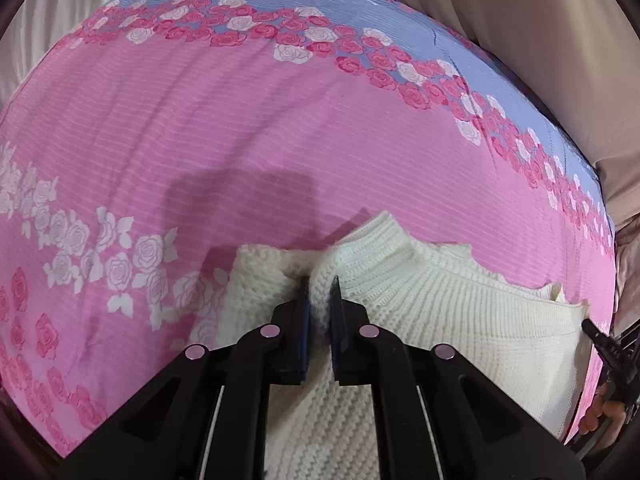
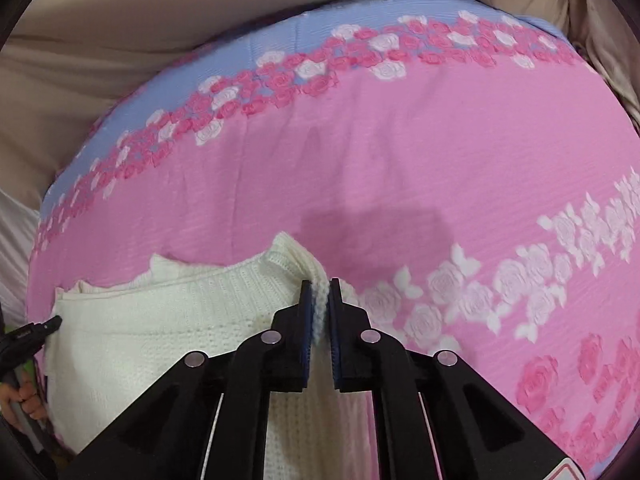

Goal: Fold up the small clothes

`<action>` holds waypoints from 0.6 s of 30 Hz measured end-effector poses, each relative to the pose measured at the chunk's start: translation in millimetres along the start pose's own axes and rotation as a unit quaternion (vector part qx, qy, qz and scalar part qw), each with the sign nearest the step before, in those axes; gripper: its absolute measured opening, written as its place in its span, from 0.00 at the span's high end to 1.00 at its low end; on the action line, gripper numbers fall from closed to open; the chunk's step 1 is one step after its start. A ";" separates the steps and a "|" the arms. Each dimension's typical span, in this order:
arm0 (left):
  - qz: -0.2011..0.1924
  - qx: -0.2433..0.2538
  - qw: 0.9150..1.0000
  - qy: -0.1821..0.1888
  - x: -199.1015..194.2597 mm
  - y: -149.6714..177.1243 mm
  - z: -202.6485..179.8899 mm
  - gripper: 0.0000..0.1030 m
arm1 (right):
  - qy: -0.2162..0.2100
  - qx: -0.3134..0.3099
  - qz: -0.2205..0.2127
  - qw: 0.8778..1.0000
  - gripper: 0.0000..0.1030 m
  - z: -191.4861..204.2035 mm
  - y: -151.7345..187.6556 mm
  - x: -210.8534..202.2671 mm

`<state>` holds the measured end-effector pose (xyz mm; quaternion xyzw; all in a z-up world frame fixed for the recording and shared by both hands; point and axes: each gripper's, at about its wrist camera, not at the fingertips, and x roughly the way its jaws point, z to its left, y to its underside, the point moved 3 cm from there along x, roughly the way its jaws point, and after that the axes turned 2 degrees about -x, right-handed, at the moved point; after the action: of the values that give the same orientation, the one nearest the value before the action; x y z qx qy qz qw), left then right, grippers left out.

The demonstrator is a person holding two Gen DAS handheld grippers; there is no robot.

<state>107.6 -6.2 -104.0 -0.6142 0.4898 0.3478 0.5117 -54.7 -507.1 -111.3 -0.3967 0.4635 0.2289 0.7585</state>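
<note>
Left wrist view shows the cream knitted garment [image 1: 440, 312] lying in the lower middle and lower right of the frame, spread flat on the bed with a ribbed band along its upper edge and a scalloped trim at its right side. My left tongs [image 1: 321, 285] are clenched on a raised fold of the knit at its upper left corner, and the yarn bunches up between the two blue-padded fingers [image 1: 305, 300]. At the lower right edge of this frame my right tongs [image 1: 596, 334] appear as a dark tip touching the garment's far side, with my right hand [image 1: 604, 416] below it.

In the right wrist view the same garment [image 2: 160, 340] fills the lower left of the frame. My right tongs [image 2: 318, 286] grip its upper right corner, a narrow ridge of knit pinched tight between the pads. At the left edge my left tongs [image 2: 50, 325] touch the garment's other end, and my left hand [image 2: 24, 396] holds the handle beneath.

Under the garment lies the bedsheet [image 1: 240, 140], pink with white and deep pink roses and a pale blue band toward the upper part of both frames. Beyond the blue band a beige cloth [image 2: 120, 40] fills the top.
</note>
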 end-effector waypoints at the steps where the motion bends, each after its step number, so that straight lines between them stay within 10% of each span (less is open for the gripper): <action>1: -0.001 0.000 1.000 0.007 -7.4 1.5 -0.6 0.90 | -0.010 0.016 -0.009 1.000 0.92 1.2 -2.9 -11.5; 5: -0.035 0.001 0.999 -0.011 -49.1 13.2 1.0 0.78 | 0.004 -0.018 -0.063 0.998 0.82 26.5 6.3 -69.1; 12: 0.046 0.073 0.995 0.042 -33.3 81.1 -53.8 0.77 | -0.181 -0.170 0.077 0.966 0.89 186.6 100.8 -38.2; 15: 0.058 0.082 0.994 0.035 -19.0 96.7 -49.8 0.76 | -0.143 -0.263 0.103 0.949 0.93 212.8 129.3 -16.9; 18: 0.050 0.056 0.997 0.032 -26.2 92.6 -23.4 0.78 | -0.091 -0.226 0.106 0.964 0.97 158.5 121.7 -13.9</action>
<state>9.9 -22.2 -100.9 -0.5702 0.5550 0.3251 0.5111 -65.6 -307.2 -105.9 -0.4843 0.3681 0.4417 0.6594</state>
